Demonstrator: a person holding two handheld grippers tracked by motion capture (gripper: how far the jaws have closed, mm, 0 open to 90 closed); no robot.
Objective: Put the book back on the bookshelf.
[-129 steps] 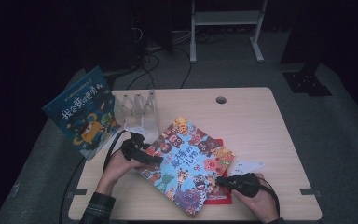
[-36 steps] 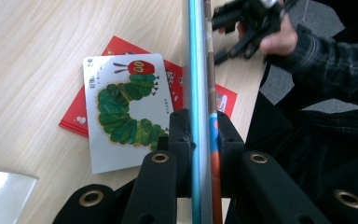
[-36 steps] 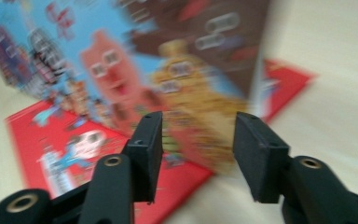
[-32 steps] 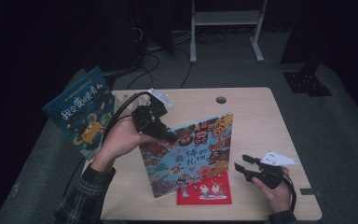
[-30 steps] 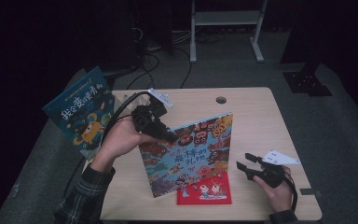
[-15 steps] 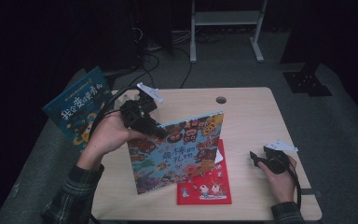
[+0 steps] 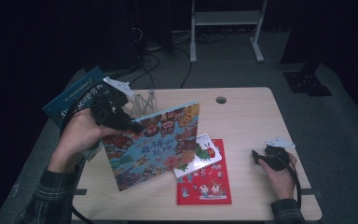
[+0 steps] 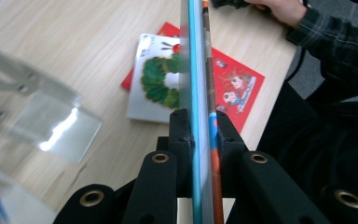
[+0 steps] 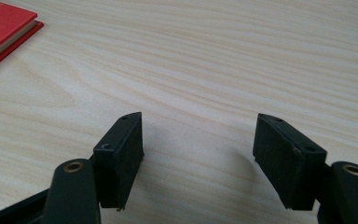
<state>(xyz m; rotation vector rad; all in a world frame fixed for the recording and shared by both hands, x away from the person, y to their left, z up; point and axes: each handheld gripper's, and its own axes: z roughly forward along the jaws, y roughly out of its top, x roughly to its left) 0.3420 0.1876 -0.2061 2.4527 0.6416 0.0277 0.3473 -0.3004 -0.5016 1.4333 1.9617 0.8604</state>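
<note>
Far left, a dark blue book [image 7: 72,100] leans off the table's far-left corner, just behind the person's left hand [image 7: 77,135]. Beside it stands a clear wire book rack [image 7: 142,100], blurred and close in the left gripper view [image 8: 9,88].

Now the left gripper [image 7: 133,125]: its jaws are clamped tight on the top edge of the big colourful picture book [image 7: 156,144], near that book's upper left corner. The book is held upright, clear of the table, cover facing the person, with its top edge rising toward the right. In the left gripper view the book [image 8: 198,70] runs edge-on straight up between the two black pads, pressed from both sides, pages and cover squeezed together.

Just right of the held book, and partly hidden behind its lower right corner, a small white book with a green caterpillar [image 7: 205,154] lies flat on top of a red book [image 7: 205,186], both on the wooden table [image 7: 251,116]. The left gripper view shows the same pair beyond the held book, white one [image 8: 156,84] overlapping the red one [image 8: 237,84].

Over on the right, well apart from all the books, the right gripper [image 7: 256,156] sits low at the tabletop in the person's right hand [image 7: 279,175]. Its jaws have just been opening and stand wide apart with nothing between them, just bare wood [image 9: 196,70]. The red book's corner [image 9: 2,28] peeks in at the far left of the right gripper view.
</note>
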